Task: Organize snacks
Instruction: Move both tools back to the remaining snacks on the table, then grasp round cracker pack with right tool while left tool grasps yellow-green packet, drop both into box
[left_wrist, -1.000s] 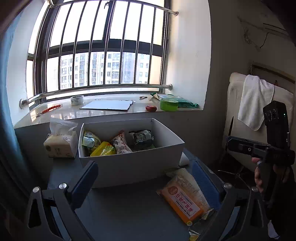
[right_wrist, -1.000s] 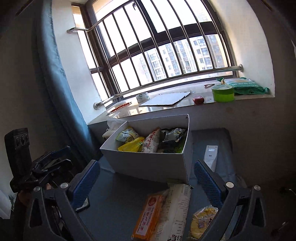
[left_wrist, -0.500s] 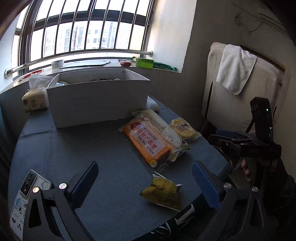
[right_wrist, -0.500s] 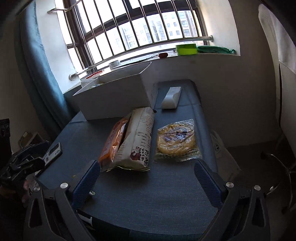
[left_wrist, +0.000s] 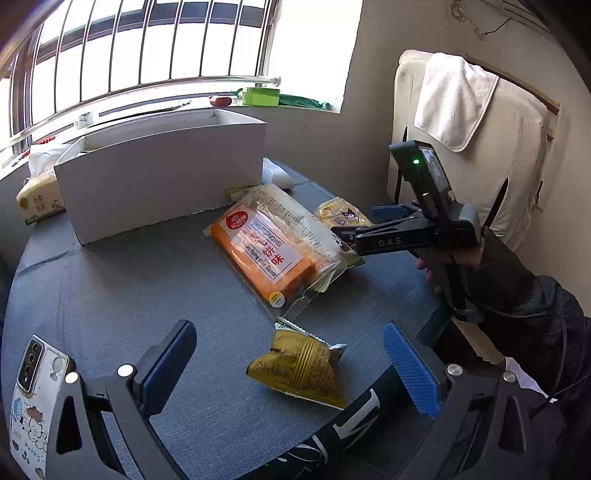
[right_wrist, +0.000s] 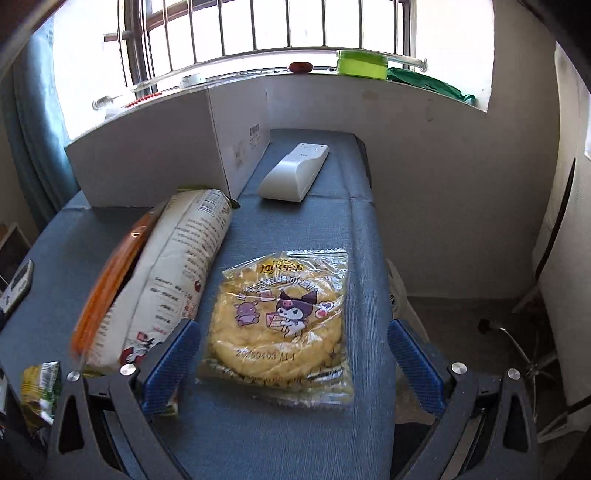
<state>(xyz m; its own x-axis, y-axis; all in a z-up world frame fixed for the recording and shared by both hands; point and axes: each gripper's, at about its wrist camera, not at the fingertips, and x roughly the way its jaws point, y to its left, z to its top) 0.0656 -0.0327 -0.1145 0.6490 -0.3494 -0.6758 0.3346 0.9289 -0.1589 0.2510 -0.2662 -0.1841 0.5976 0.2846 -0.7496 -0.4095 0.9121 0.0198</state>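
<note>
The white box (left_wrist: 159, 177) hides its contents (rim too high); phone (left_wrist: 33, 402) edge-cropped.

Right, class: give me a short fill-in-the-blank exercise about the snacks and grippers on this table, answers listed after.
1. The right gripper, jaws open, sits over a clear packet printed with a ____ character.
2. The white remote lies to the ____ of the white box in the right wrist view.
3. The left gripper, jaws open, is nearest a ____ coloured pyramid-shaped snack.

Missing words: cartoon; right; yellow
</note>
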